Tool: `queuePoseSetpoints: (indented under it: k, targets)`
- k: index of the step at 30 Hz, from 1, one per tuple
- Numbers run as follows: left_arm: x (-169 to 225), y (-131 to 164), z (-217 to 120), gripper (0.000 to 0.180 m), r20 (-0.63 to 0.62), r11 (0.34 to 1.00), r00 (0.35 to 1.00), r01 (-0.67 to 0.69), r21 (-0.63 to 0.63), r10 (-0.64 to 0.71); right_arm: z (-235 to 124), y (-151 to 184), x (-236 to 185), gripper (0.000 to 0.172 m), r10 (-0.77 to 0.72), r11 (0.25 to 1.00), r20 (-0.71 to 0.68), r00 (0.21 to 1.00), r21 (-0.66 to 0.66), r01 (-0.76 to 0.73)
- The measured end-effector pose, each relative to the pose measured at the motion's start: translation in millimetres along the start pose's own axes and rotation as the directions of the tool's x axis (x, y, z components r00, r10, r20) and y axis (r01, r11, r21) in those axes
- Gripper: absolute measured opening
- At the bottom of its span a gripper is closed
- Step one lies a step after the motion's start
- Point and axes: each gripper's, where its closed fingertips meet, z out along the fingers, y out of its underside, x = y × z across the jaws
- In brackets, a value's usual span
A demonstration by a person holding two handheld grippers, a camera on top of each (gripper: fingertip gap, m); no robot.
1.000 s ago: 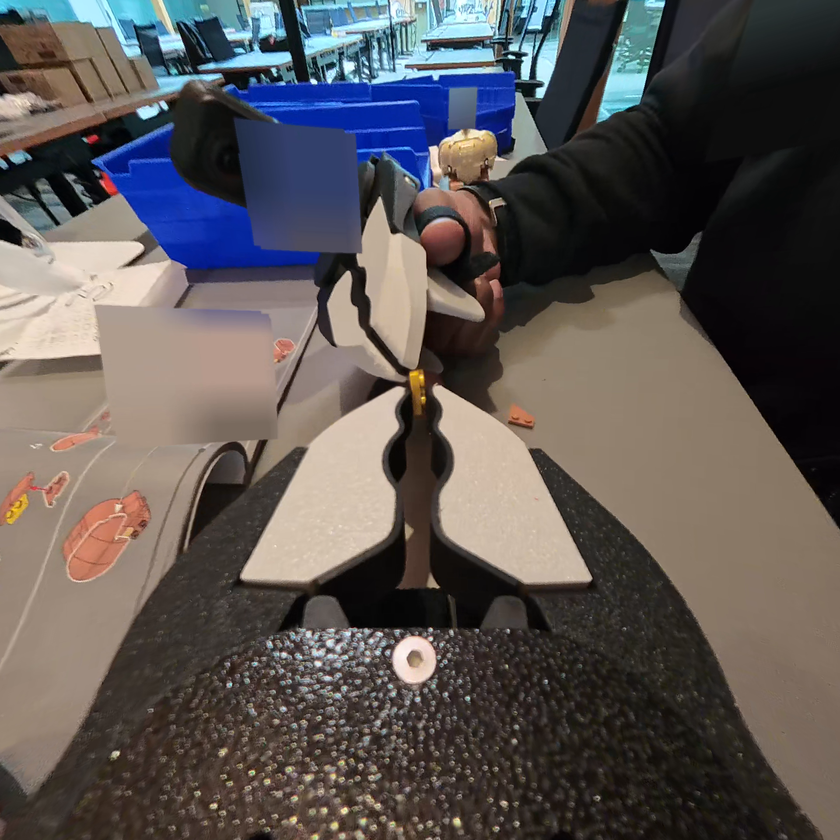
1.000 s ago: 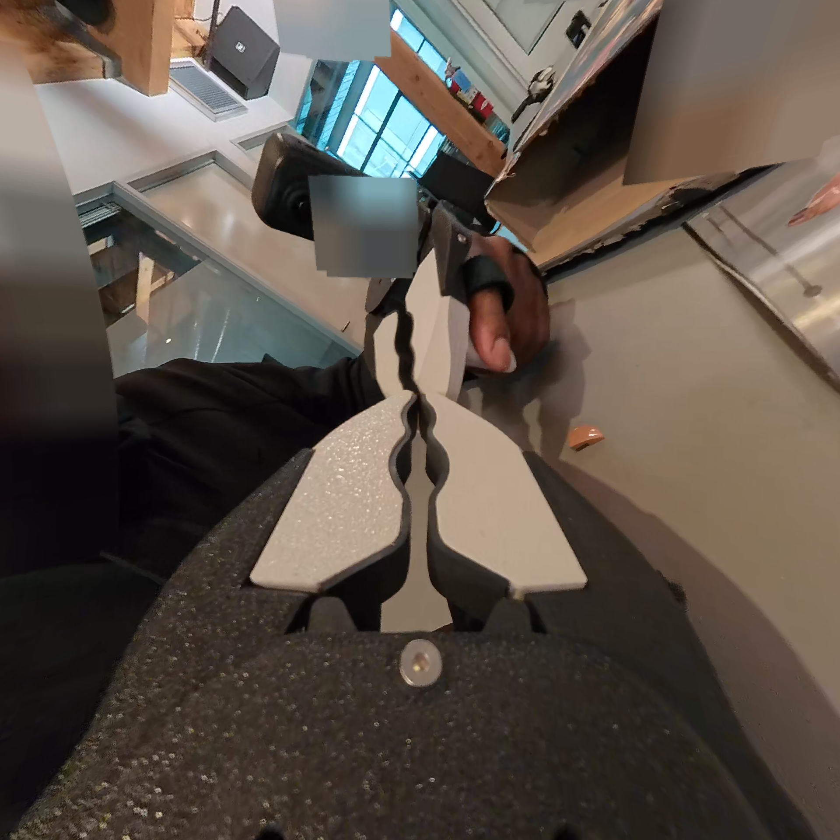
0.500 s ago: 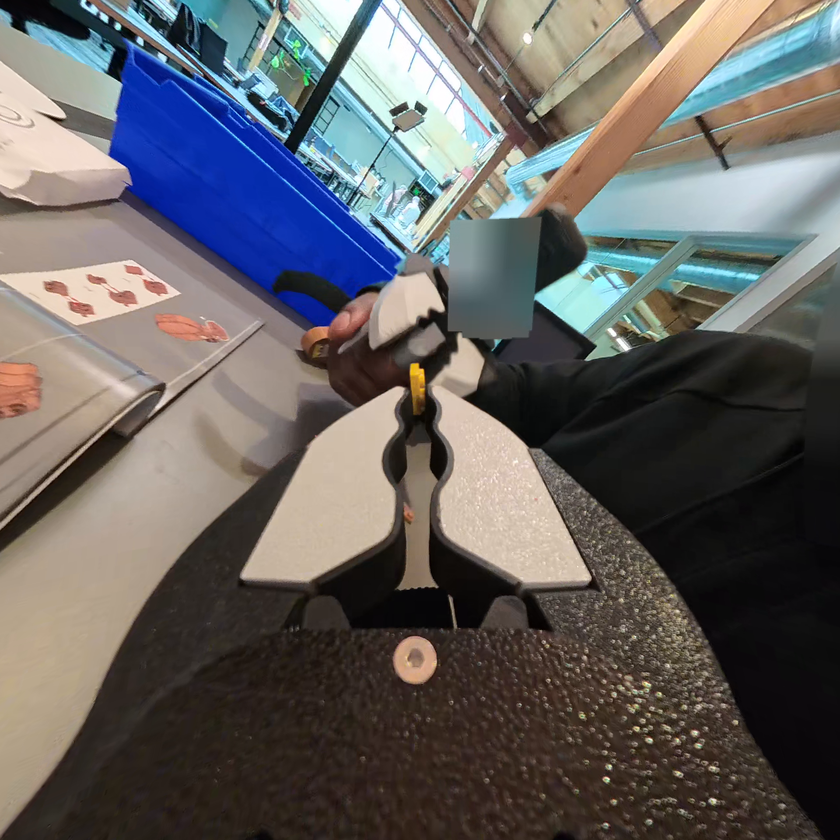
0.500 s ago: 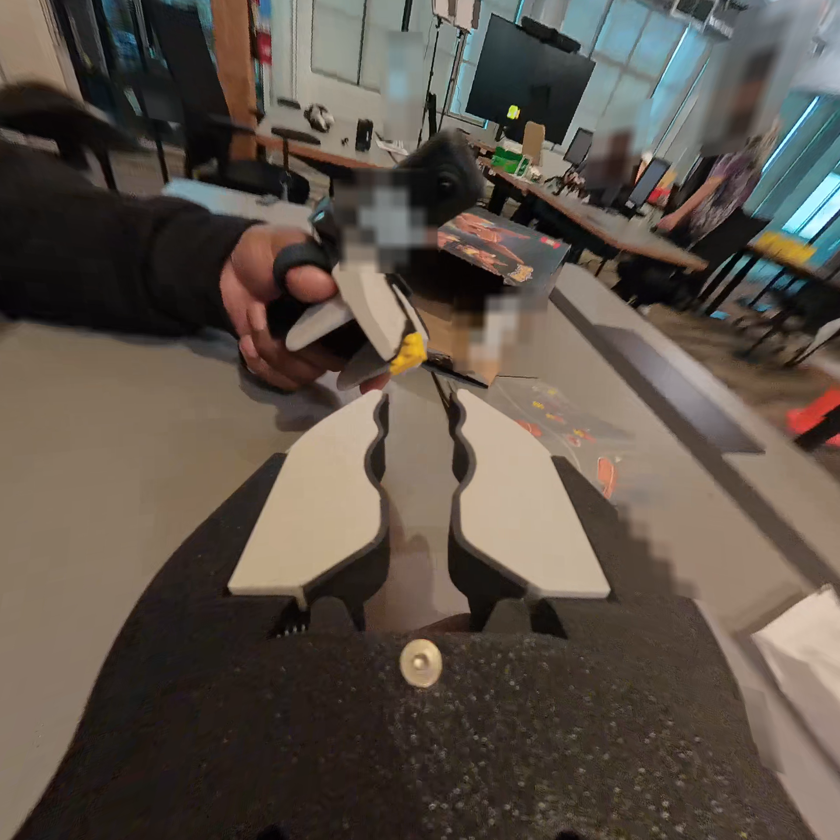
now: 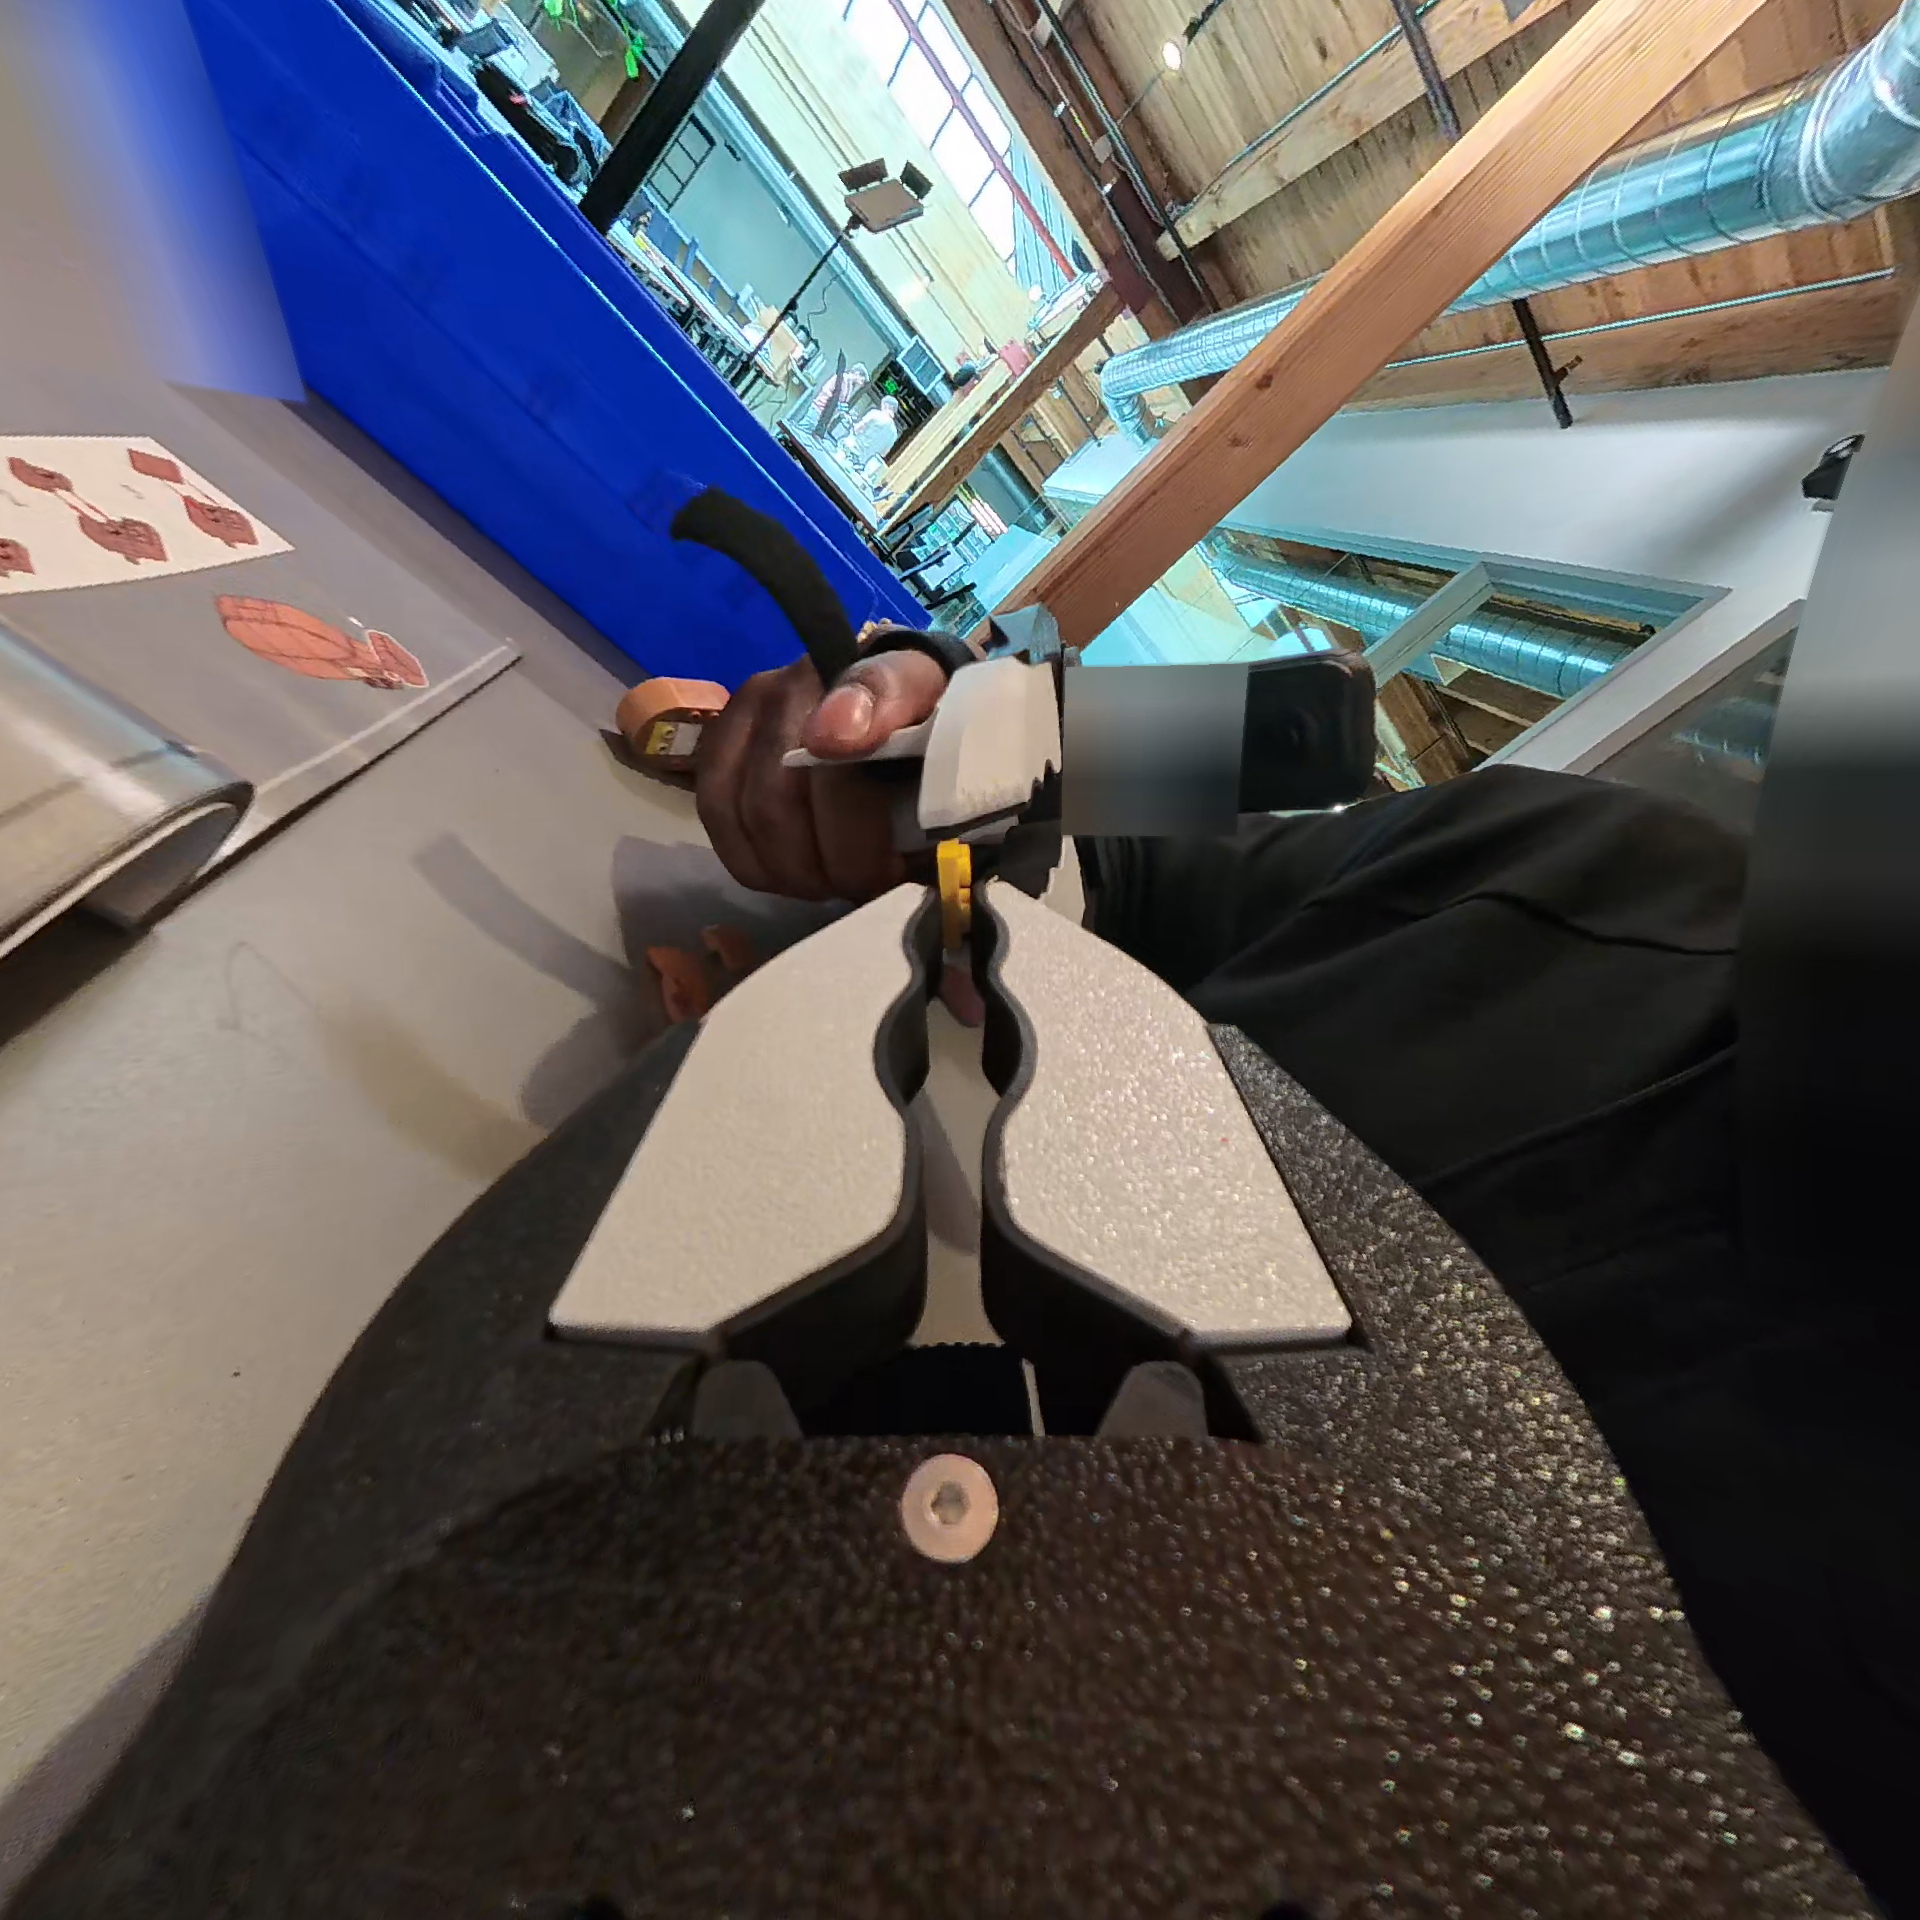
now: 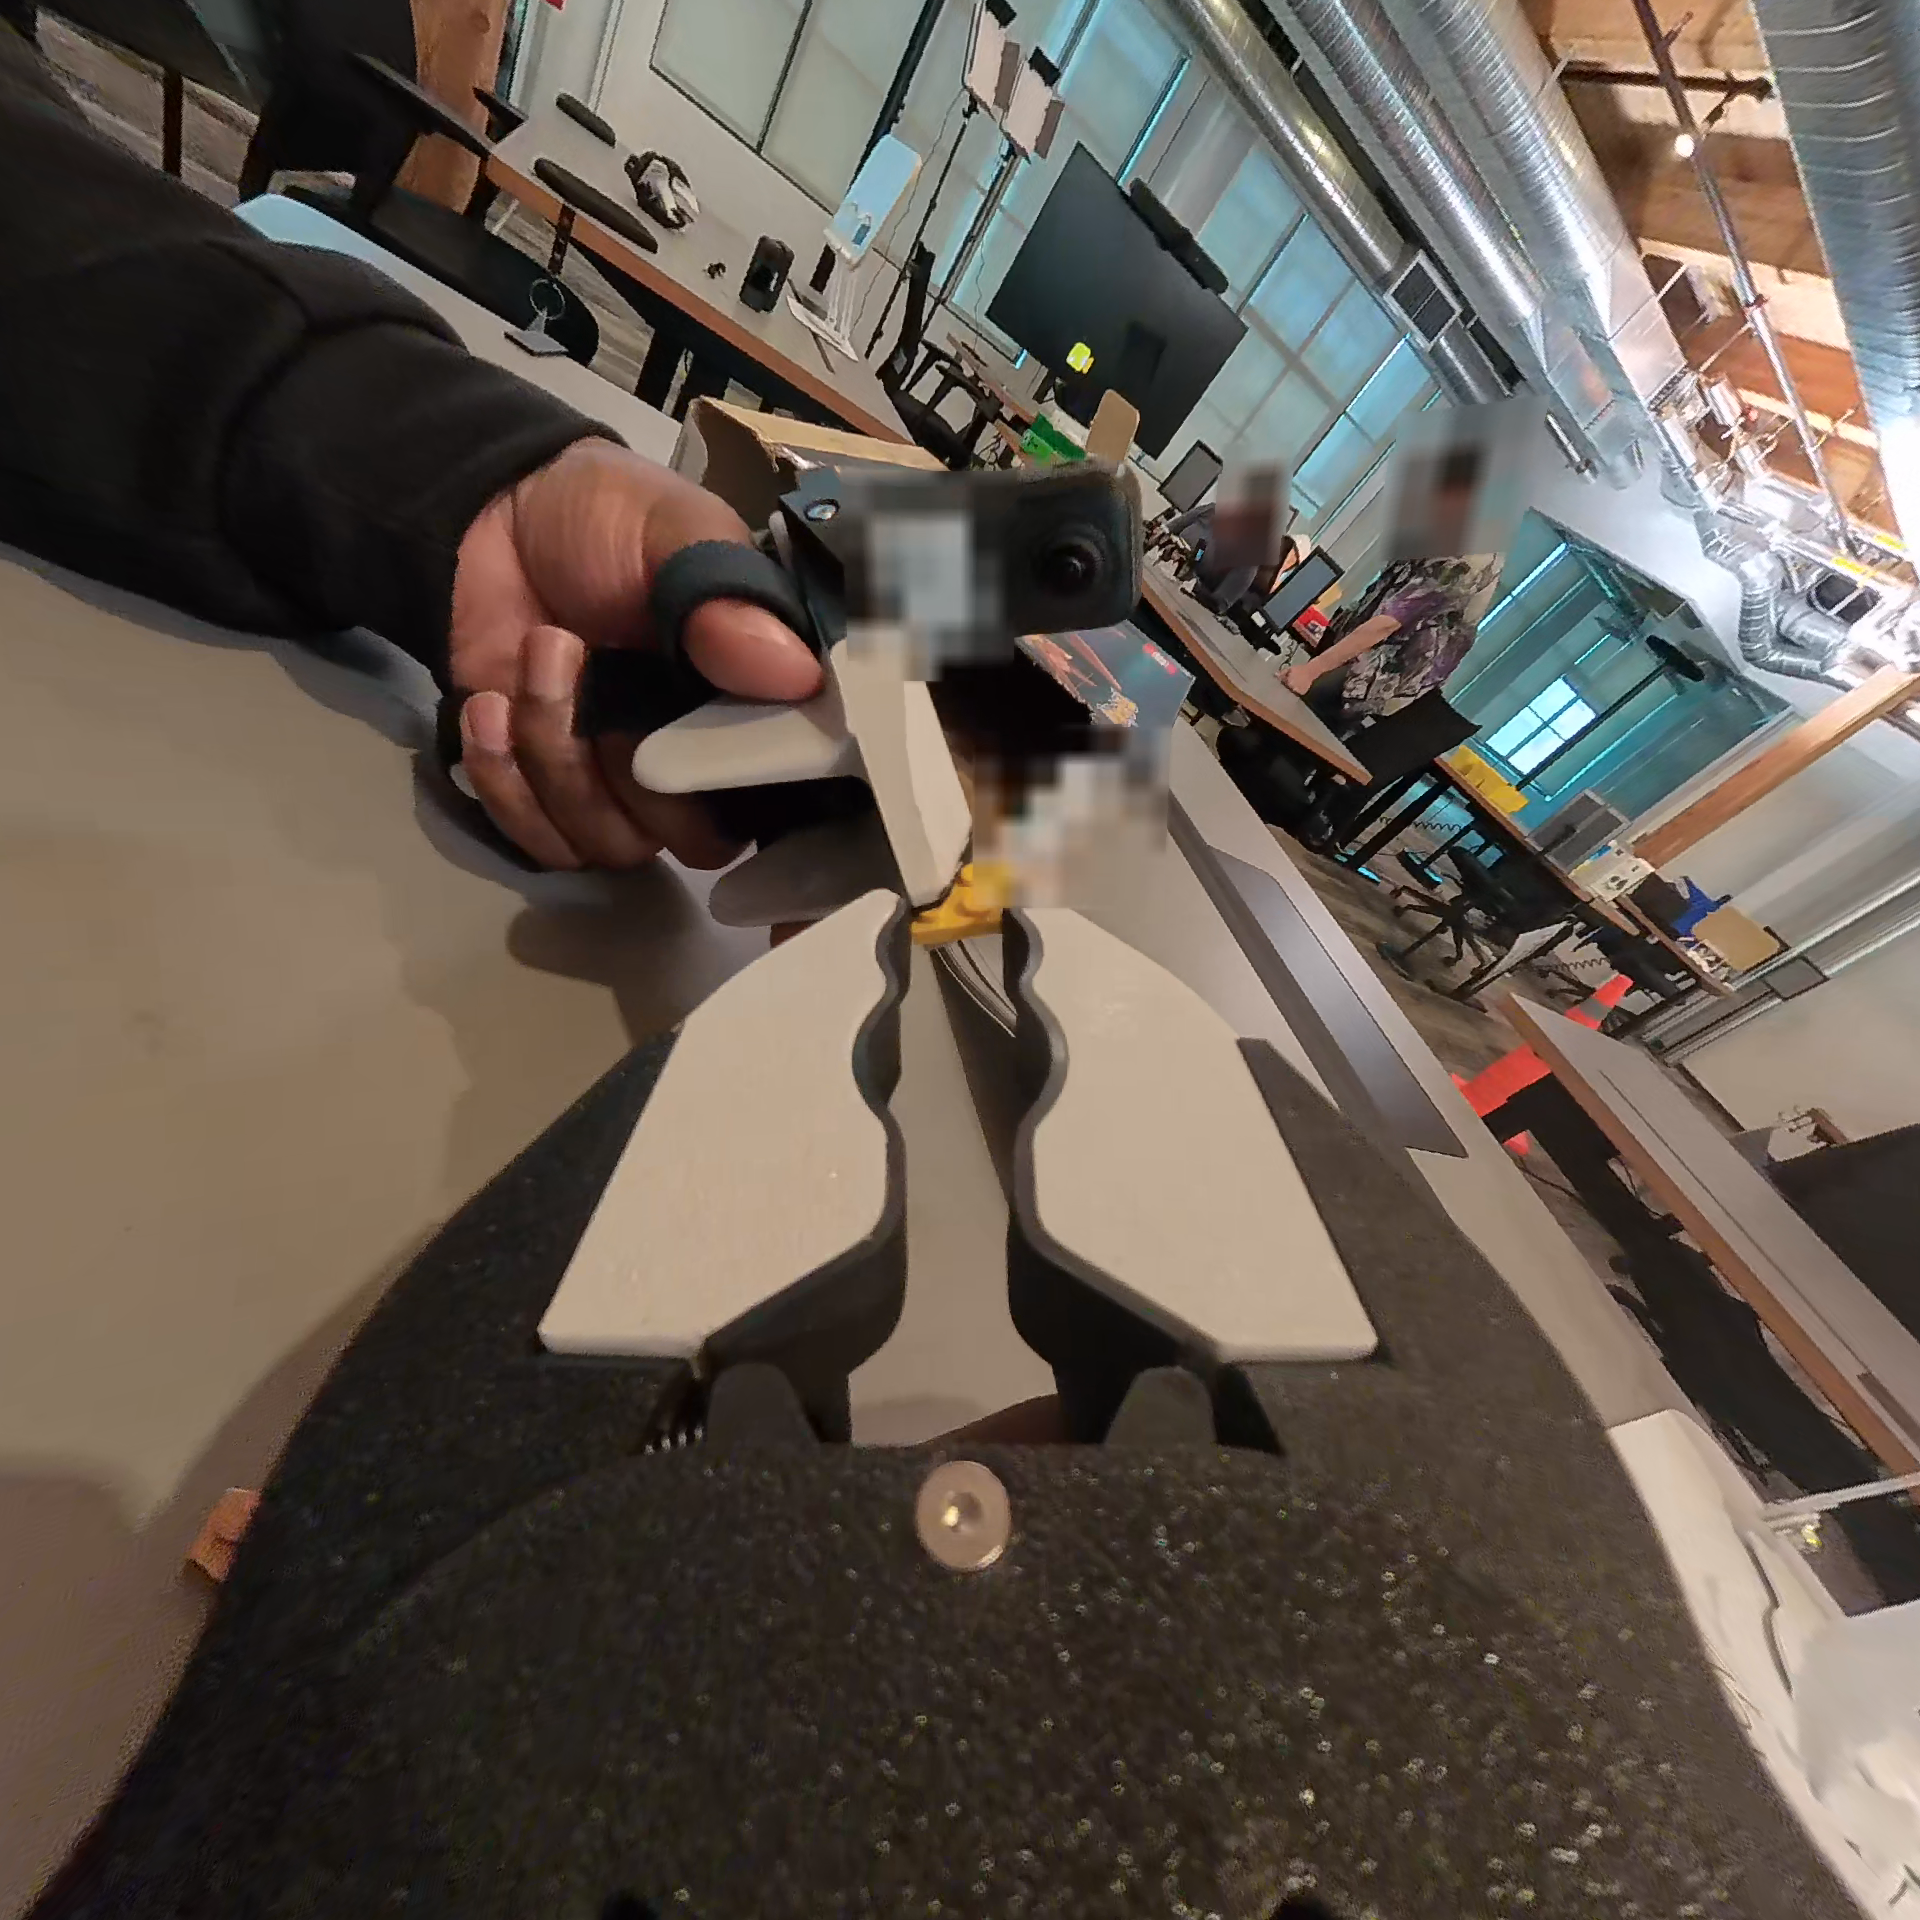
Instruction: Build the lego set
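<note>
Over the grey table [image 5: 312, 1039], my left tool [image 5: 951, 914] is clamped on a small yellow brick [image 5: 950, 883], with my right tool's fingers [image 5: 977, 748] just beyond and brown pieces [image 5: 696, 966] lying nearby. From my right tool [image 6: 956, 920], the brick [image 6: 961, 904] sits between my parted tips, with the left tool's pads [image 6: 914, 800] pinching it; whether my own pads press it I cannot tell.

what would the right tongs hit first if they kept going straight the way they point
Most likely the yellow brick: it sits right at the tips of the right tongs, between them, pinched by the left tongs, which come just behind it. Depth is hard to judge, and I cannot tell if the right pads already touch it.
</note>
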Motion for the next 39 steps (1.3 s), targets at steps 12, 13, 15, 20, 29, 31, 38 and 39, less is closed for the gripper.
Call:
queuePoseSetpoints:
  k: [12, 13, 15, 20, 29, 31, 38, 39]
  targets:
    - [-56.2, 25.9, -40.3, 0.031, 0.406, 0.861, 0.806, -0.231, -0.453, 0.43, -36.8, 19.9, -2.3, 0.016, 0.18, 0.981, 0.017, 0.984, -0.074, -0.178]
    - [-59.1, 32.2, -39.4, 0.031, 0.401, 0.844, 0.802, -0.222, -0.488, 0.443, -38.3, 22.2, -5.0, 0.016, 0.186, 0.979, 0.025, 0.982, -0.085, -0.183]
    - [-66.7, 44.3, -39.5, 0.032, 0.393, 0.798, 0.78, -0.216, -0.563, 0.487, -39.4, 24.6, -9.4, 0.016, 0.196, 0.976, 0.043, 0.98, -0.1, -0.191]
    - [-74.0, 54.3, -40.4, 0.029, 0.374, 0.724, 0.732, -0.232, -0.649, 0.57, -39.2, 24.8, -14.2, 0.016, 0.219, 0.971, 0.065, 0.974, -0.108, -0.211]
    - [-78.3, 60.9, -38.5, 0.004, 0.299, 0.592, 0.637, -0.311, -0.743, 0.71, -34.7, 30.7, -17.5, 0.016, 0.356, 0.919, 0.065, 0.932, -0.204, -0.336]
    - [-77.9, 60.6, -35.4, 0.004, 0.29, 0.587, 0.632, -0.328, -0.74, 0.719, -35.2, 29.6, -17.8, 0.016, 0.381, 0.909, 0.065, 0.922, -0.209, -0.361]
    - [-47.8, 54.4, -14.9, 0.004, 0.221, 0.718, 0.774, -0.386, -0.58, 0.594, -37.1, 31.5, -26.9, 0.016, 0.297, 0.943, 0.111, 0.948, -0.192, -0.272]
    - [-35.2, 50.8, -8.9, 0.004, 0.186, 0.772, 0.827, -0.381, -0.51, 0.531, -37.4, 31.3, -27.4, 0.016, 0.274, 0.95, 0.114, 0.955, -0.186, -0.251]
